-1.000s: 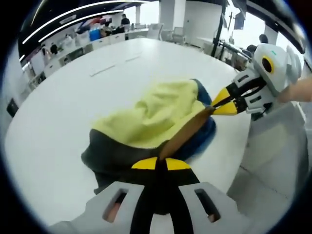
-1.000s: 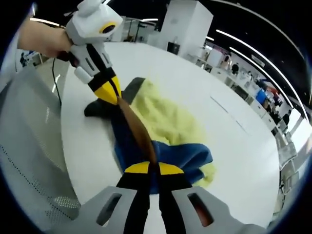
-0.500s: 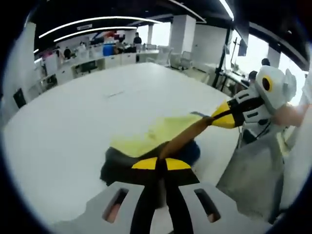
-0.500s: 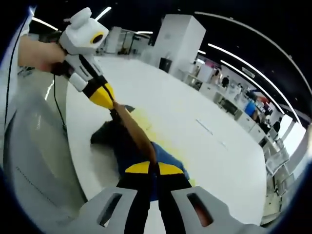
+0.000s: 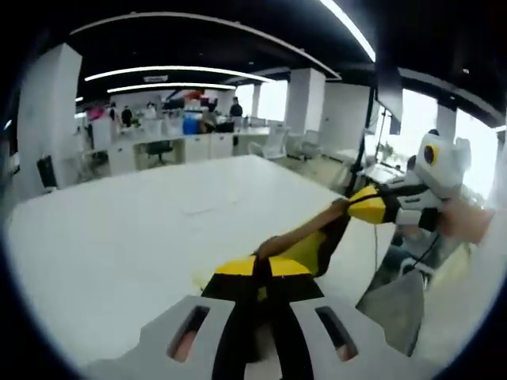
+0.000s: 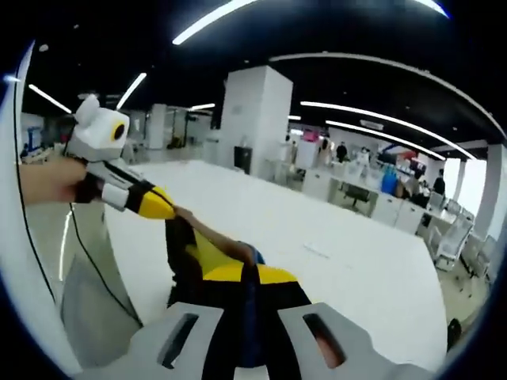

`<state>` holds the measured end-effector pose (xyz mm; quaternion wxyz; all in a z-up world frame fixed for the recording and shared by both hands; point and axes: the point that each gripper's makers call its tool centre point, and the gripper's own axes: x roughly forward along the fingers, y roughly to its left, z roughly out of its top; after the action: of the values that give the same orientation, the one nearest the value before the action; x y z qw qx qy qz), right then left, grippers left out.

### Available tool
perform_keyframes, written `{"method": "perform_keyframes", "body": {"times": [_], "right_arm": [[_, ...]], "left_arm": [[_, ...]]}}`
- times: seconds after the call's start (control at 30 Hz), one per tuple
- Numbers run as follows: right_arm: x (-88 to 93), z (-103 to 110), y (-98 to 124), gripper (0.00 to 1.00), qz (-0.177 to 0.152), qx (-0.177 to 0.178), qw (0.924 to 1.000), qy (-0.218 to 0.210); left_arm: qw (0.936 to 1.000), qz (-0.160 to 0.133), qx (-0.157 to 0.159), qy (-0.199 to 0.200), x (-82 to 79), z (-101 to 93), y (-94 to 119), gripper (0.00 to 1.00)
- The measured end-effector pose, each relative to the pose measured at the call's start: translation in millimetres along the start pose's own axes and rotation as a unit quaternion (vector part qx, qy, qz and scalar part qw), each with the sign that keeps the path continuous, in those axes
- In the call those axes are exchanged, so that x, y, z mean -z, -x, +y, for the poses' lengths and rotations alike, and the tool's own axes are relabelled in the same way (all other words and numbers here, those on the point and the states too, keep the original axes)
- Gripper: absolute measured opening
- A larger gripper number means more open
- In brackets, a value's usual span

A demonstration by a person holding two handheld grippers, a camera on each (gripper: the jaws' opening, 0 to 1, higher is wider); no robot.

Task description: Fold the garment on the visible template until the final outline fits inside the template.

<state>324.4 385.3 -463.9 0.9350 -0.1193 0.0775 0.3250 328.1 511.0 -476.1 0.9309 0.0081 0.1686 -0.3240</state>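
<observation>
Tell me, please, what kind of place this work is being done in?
Most likely a large open-plan office or lab. A big white table fills the foreground, rows of desks with people stand behind it, and long ceiling light strips and white pillars run through the hall.

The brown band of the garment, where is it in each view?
Left gripper view: brown band runs from centre up right to the right gripper.
Right gripper view: brown band runs from centre up left to the left gripper.
Shared landmark: white table.
</observation>
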Motion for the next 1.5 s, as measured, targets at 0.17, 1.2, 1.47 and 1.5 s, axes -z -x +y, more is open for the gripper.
{"method": "perform_keyframes", "body": {"times": [0.17,1.2,1.47,1.5], "right_arm": [[-46.5,-2,16,0.04,-0.048,0.013,0.9985,0.023],[-276.4,-12,117,0.03,-0.300,0.051,0.9448,0.121],[-261.4,-13,112,0.03,-0.282,0.045,0.9504,0.122],[-260.7,-13,112,0.03,-0.282,0.045,0.9506,0.122]], "left_arm": [[0.9986,-0.049,-0.011,-0.018,-45.0,-6.6,21,0.00],[0.9478,-0.274,-0.046,-0.157,-272.6,-61.8,141,0.00],[0.9495,-0.269,-0.051,-0.153,-264.1,-59.3,137,0.00],[0.9500,-0.268,-0.050,-0.152,-263.0,-59.3,137,0.00]]}}
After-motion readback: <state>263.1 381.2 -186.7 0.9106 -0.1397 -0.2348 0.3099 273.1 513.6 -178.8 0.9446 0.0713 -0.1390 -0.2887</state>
